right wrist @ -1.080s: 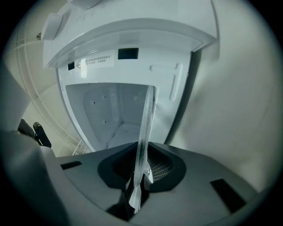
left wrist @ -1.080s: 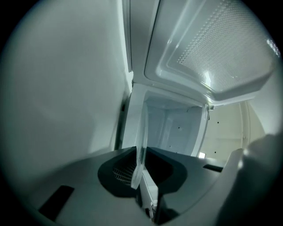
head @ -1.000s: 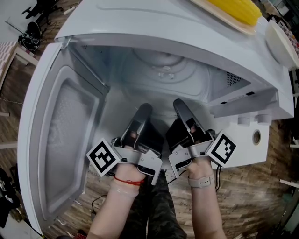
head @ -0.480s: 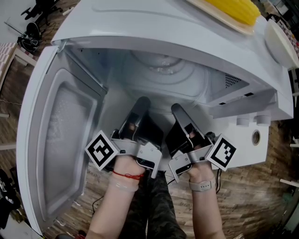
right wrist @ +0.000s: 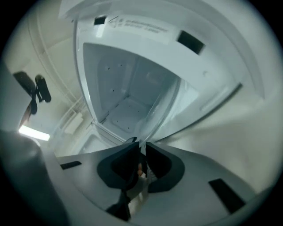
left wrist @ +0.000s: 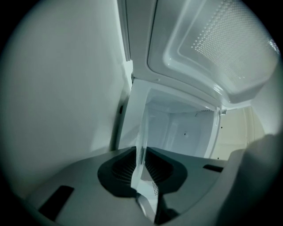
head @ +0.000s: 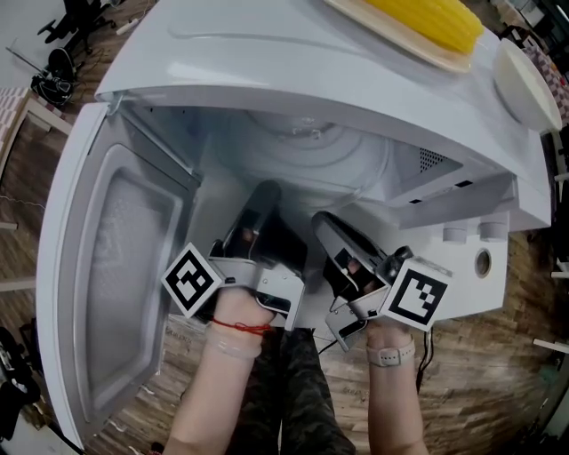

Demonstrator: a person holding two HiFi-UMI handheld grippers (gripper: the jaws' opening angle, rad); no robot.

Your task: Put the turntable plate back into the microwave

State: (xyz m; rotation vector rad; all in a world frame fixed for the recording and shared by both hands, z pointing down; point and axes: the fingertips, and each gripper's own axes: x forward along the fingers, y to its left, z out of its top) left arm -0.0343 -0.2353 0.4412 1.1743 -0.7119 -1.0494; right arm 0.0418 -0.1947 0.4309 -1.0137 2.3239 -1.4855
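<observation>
Since a second ago the plate (head: 313, 153) has gone further in under the top edge of the microwave (head: 356, 75). The right hand-held gripper (head: 325, 224) has also twisted a little, turning its marker cube more toward the camera.

The clear glass plate sits in the mouth of the cavity, held by its near rim. Whether it rests on the cavity floor yet cannot be told.

The left hand-held gripper (head: 263, 195) is clamped on that rim. Its own view shows the glass edge-on (left wrist: 142, 145), pinched between the closed jaws. The right gripper view shows the same thing, with the jaws shut on the thin rim (right wrist: 152, 121).

Two grips set side by side on one edge probably keep the heavy disc level and stop it swinging as it goes in.

The door (head: 116, 293) is swung wide to the left, well clear of the left arm. The right hand-held gripper works close beside the front of the control panel (head: 462, 258), so that is the tighter side. The plate looks nearly as wide as the cavity, so there seems to be little room to either side and the way in is straight. Corn (head: 427, 18) lies on top of the microwave, out of the path.
</observation>
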